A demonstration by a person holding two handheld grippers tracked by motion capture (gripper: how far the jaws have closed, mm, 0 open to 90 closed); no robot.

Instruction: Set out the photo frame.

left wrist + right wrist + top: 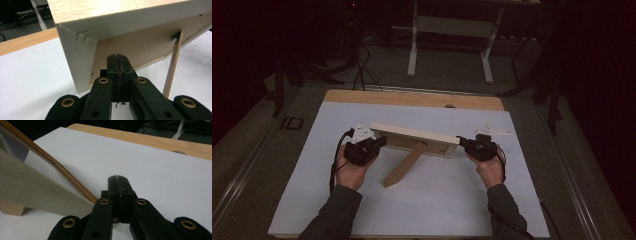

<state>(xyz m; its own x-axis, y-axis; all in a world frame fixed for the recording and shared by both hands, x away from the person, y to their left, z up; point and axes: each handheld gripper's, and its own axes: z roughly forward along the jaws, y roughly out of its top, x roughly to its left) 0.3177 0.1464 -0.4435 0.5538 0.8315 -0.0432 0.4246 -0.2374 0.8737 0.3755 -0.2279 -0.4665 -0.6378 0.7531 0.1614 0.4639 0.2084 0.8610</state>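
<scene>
Wooden picture frame [414,135] stands mid-frame on the white tabletop [412,210], propped on its easel leg [403,165]. We see the left claw [379,142] and right claw [466,142] closed on nothing at its ends. We judge it's being steadied; lifting next would need opened jaws.

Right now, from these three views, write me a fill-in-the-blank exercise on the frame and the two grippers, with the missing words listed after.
1. The picture frame stands on the white sheet, propped from behind by its fold-out ____.
2. The jaws of the left gripper are ____, with nothing between them.
3. The right gripper sits at the frame's ____ end in the high view.
4. Beyond the sheet, the table top is made of ____.

Missing words: stand; shut; right; wood
</scene>
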